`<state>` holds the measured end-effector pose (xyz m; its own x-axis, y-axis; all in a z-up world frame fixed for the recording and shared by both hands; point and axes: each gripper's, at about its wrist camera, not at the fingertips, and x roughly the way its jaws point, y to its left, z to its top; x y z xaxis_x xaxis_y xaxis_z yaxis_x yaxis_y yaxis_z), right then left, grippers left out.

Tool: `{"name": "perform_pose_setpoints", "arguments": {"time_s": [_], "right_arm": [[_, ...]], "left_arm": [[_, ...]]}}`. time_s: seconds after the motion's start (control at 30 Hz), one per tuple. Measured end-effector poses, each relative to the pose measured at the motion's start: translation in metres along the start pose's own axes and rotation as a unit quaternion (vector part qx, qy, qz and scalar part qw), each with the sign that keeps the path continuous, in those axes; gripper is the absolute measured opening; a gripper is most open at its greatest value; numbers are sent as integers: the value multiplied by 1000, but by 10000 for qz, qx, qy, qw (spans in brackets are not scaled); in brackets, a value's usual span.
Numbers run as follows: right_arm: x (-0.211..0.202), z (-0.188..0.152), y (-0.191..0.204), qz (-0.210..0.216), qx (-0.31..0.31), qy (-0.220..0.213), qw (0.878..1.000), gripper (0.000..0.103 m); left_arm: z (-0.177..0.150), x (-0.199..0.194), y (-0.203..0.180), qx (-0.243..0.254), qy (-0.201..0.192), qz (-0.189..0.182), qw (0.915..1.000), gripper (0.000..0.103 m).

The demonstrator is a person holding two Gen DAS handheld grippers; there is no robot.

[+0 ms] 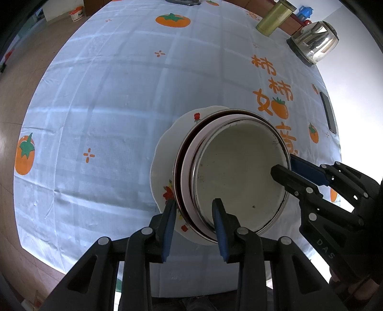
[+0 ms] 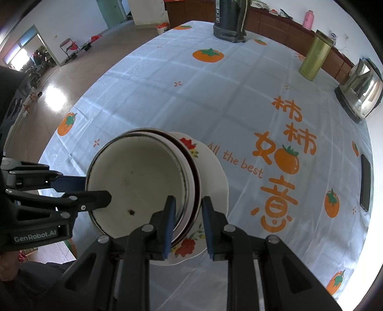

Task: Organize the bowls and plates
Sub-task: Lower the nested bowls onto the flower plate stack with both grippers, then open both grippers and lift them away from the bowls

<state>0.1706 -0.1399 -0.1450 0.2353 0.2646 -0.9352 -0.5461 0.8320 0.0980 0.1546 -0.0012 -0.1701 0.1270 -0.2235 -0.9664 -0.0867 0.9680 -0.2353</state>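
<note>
We are in a lived-in dining room of a home. The counter [image 2: 215,100] wears a pale blue cloth printed with orange persimmons, and on it stand a steel kettle [image 2: 361,95], a green-gold canister [image 2: 316,56] and a dark thermos jug [image 2: 229,21]. Wooden cabinets [image 2: 275,21] line the far wall, a pink flask [image 2: 308,16] on top; the floor [image 2: 59,91] is glossy tile.

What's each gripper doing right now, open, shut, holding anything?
Left gripper: open, fingers straddling the rims of the stacked bowls on the floral plate.
Right gripper: open, straddling the rims on the opposite side.
</note>
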Motion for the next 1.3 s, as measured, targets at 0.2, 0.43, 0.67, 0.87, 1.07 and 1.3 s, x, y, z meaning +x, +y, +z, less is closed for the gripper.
{"name": "perform_pose_setpoints", "arguments": {"time_s": [0.2, 0.43, 0.67, 0.87, 1.07, 1.3], "right_arm": [[0, 0, 0, -3, 7, 3, 10000, 22], [6, -2, -4, 17, 35, 74, 10000, 22], [7, -2, -4, 19, 43, 94, 9999, 22], [8, -5, -5, -6, 48, 91, 9999, 22], [7, -7, -5, -25, 47, 64, 10000, 22], [5, -10, -8, 171, 168, 6, 9997, 46]], "left_arm": [[1, 0, 0, 9, 16, -3, 10000, 33], [1, 4, -1, 38, 78, 19, 10000, 33], [1, 6, -2, 55, 91, 28, 9999, 33], [0, 8, -3, 89, 52, 45, 9999, 33], [-1, 8, -3, 110, 21, 60, 9999, 33], [-2, -2, -9, 264, -150, 258, 9992, 34]]}}
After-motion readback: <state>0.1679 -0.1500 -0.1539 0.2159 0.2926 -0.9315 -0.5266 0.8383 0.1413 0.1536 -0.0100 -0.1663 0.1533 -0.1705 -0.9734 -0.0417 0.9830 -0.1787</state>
